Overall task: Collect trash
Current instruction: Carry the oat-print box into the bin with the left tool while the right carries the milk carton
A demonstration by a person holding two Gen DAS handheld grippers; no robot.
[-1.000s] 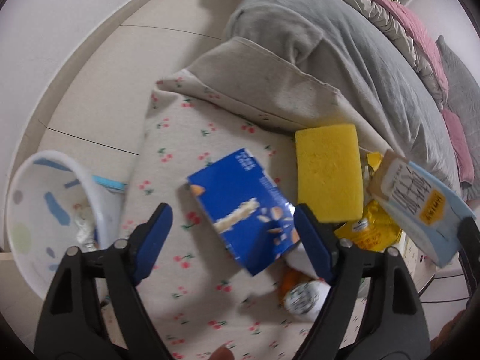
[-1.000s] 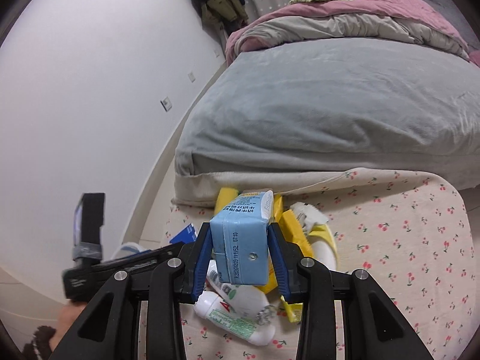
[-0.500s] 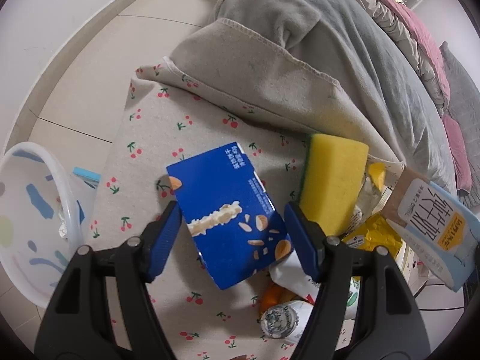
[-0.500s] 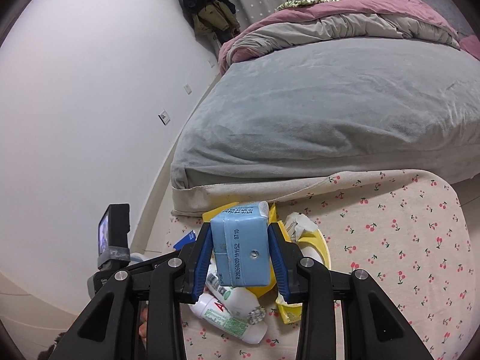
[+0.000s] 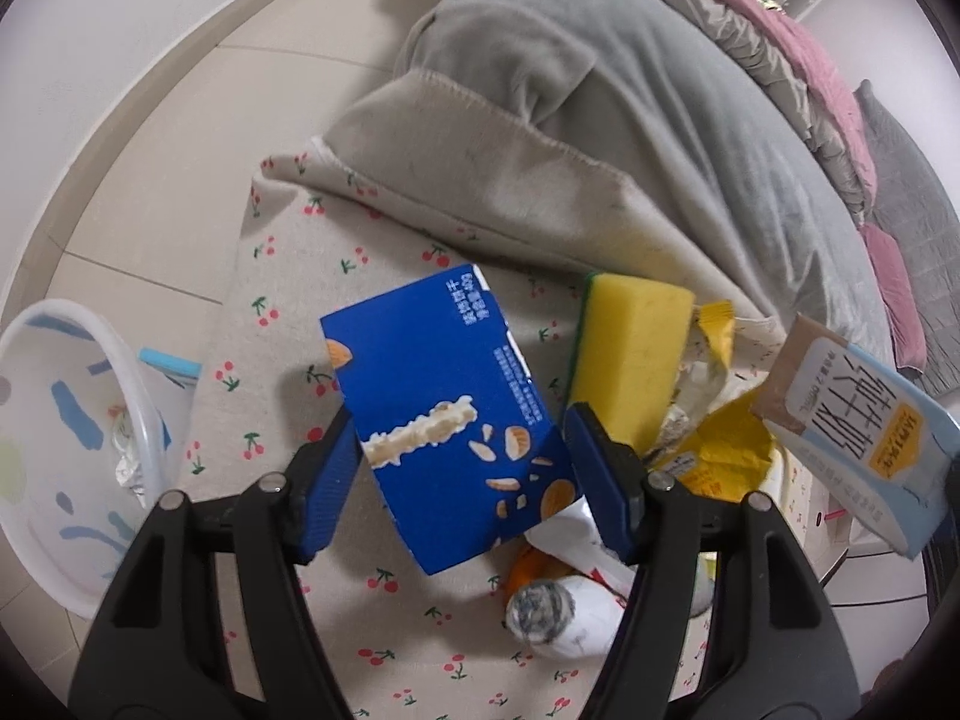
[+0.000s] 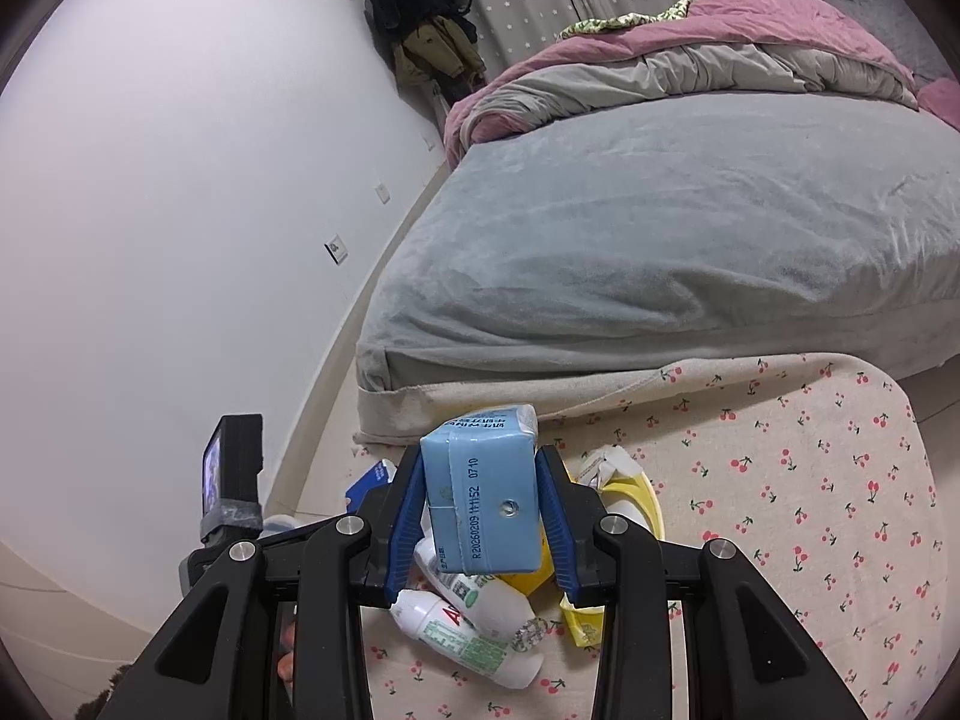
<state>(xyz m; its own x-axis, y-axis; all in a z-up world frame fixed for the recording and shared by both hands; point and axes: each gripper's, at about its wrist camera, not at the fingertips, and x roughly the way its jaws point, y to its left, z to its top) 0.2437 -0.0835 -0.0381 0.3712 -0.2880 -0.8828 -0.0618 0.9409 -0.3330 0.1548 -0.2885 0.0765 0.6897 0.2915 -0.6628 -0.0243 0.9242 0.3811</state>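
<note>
My left gripper (image 5: 465,471) is shut on a dark blue snack box (image 5: 444,414) and holds it over the cherry-print mat (image 5: 282,324). My right gripper (image 6: 480,516) is shut on a light blue drink carton (image 6: 480,504), which also shows at the right edge of the left wrist view (image 5: 864,426). Under it lie white bottles (image 6: 474,606), a yellow sponge (image 5: 630,354) and yellow wrappers (image 5: 720,450). A white trash bin (image 5: 54,450) with blue marks stands on the floor at the left.
A bed with a grey cover (image 6: 660,228) and pink bedding (image 6: 720,18) lies beyond the mat. A white wall (image 6: 150,180) runs along the left. Tiled floor (image 5: 150,192) lies between mat and wall. The left gripper's body (image 6: 234,480) shows in the right wrist view.
My left gripper has closed its fingers onto the blue snack box and lifted it. My right gripper keeps the carton and has risen a little.
</note>
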